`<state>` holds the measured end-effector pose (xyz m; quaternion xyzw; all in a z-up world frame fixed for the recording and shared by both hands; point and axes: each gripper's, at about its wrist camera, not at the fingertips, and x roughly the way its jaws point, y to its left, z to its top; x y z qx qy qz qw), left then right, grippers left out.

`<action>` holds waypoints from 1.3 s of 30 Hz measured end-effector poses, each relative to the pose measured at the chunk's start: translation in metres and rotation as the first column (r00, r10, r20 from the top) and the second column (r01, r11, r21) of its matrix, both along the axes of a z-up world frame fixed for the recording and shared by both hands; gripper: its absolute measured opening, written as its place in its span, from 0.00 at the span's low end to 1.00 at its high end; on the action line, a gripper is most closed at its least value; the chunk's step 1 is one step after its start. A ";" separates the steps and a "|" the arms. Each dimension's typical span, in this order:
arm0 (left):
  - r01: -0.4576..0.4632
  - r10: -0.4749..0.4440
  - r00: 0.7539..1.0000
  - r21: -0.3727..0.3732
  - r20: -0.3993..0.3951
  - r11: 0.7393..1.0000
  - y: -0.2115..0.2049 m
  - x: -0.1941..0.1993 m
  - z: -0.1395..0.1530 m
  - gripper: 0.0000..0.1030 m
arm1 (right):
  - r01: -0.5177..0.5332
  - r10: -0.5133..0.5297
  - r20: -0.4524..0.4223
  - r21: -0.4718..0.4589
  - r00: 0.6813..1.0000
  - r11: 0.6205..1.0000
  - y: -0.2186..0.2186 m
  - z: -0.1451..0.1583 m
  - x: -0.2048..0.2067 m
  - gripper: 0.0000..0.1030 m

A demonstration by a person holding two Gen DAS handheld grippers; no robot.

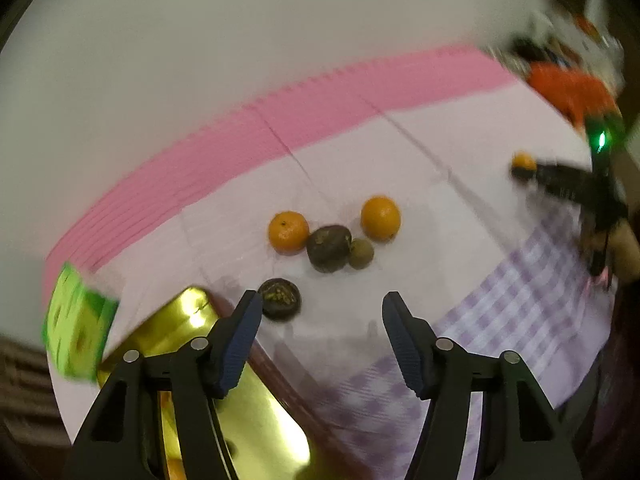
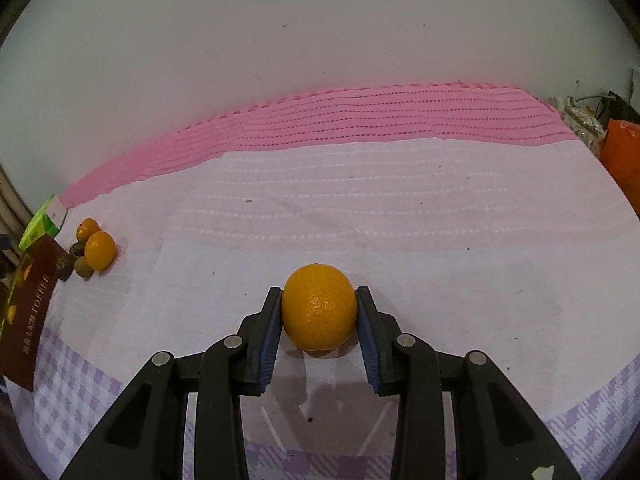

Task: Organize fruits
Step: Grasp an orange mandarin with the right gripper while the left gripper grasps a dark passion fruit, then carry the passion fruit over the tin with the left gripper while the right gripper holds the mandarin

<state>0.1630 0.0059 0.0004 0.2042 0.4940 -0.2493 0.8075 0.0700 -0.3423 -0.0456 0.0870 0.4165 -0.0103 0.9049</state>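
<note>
My right gripper [image 2: 319,293] is shut on an orange [image 2: 319,312], low over the pale cloth [image 2: 400,220]; both pads press its sides. From the left wrist view this gripper [image 1: 520,172] and its orange [image 1: 524,161] show small and blurred at far right. My left gripper [image 1: 322,308] is open with nothing between its fingers. Just beyond it lie two oranges [image 1: 288,231] [image 1: 380,217], a dark wrinkled fruit [image 1: 329,247] and a small brownish-green fruit [image 1: 361,253]. Another dark fruit [image 1: 279,298] lies beside the left fingertip [image 1: 248,312]. The same pile [image 2: 96,250] sits far left in the right wrist view.
A shiny gold tin [image 1: 192,320] lies under the left finger, with a green box [image 1: 76,332] beside it. A dark red box [image 2: 28,312] stands by the pile. A pink mat [image 2: 360,116] runs along the white wall. An orange bag [image 2: 622,160] is at far right.
</note>
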 end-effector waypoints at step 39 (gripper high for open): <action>-0.376 0.384 0.923 -0.135 0.038 0.917 0.017 -0.096 0.029 0.39 | -0.011 0.011 0.001 0.033 1.000 0.999 -0.009 -0.002 0.002 0.33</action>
